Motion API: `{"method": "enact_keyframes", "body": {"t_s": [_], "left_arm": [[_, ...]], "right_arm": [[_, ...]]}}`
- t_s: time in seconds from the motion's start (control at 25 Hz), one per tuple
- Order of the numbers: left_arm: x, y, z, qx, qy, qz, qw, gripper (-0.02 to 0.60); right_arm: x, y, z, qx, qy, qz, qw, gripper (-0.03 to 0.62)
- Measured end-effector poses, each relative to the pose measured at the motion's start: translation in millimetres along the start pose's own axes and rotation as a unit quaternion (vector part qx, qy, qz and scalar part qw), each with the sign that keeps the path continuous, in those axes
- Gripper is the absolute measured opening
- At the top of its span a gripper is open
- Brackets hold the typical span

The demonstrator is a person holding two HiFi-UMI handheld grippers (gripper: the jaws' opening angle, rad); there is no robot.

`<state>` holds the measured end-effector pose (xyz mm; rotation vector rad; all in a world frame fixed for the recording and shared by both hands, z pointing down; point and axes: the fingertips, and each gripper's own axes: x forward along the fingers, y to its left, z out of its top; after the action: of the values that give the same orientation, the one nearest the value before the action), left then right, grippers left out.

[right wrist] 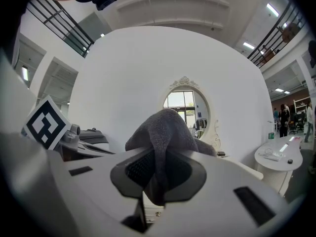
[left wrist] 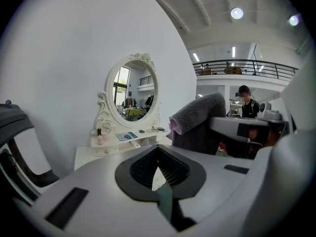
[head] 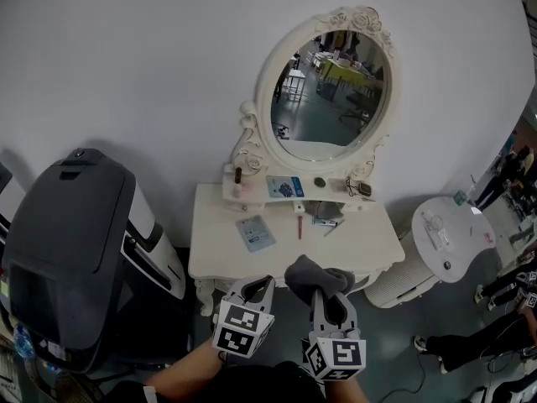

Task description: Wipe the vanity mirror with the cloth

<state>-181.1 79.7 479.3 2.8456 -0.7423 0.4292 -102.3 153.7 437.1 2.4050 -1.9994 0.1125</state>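
Observation:
The oval vanity mirror [head: 329, 86] in its ornate white frame stands at the back of a white dressing table [head: 369, 246], against a white wall. My right gripper [head: 325, 295] is shut on a grey cloth [head: 315, 274], held low in front of the table's near edge. In the right gripper view the cloth [right wrist: 165, 127] bunches over the jaws and hides the lower part of the mirror [right wrist: 190, 102]. My left gripper [head: 257, 288] is beside it on the left, shut on nothing. The left gripper view shows the mirror [left wrist: 134, 90] and the cloth [left wrist: 197, 115].
A large black-and-white machine [head: 67, 250] stands left of the table. A round white side table [head: 449, 238] is at the right, with people's legs [head: 470, 342] beyond it. On the dressing table lie a small bottle [head: 238, 175], a blue card [head: 285, 186], a packet [head: 255, 232] and a pink stick [head: 299, 222].

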Motion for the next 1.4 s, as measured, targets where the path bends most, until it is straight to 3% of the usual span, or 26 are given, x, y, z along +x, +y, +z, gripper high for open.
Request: {"method": "enact_keyframes", "body": {"t_s": [0.32,0.6,1.4], "left_arm": [[17,10,4,0.006,0.002,-0.017,0.9998,0.000],[53,24,20,0.013,-0.004,0.003,0.9999,0.000],[272,63,105,-0.006,-0.002,0.090,0.9959,0.000]], "right_arm": [[15,-12,2,0.001,-0.005,-0.025,1.000,0.041],[53,-40,9,0.004,-0.021,-0.013,1.000,0.041],[257,-199,31,0.013,-0.019,0.075,0.997,0.041]]}}
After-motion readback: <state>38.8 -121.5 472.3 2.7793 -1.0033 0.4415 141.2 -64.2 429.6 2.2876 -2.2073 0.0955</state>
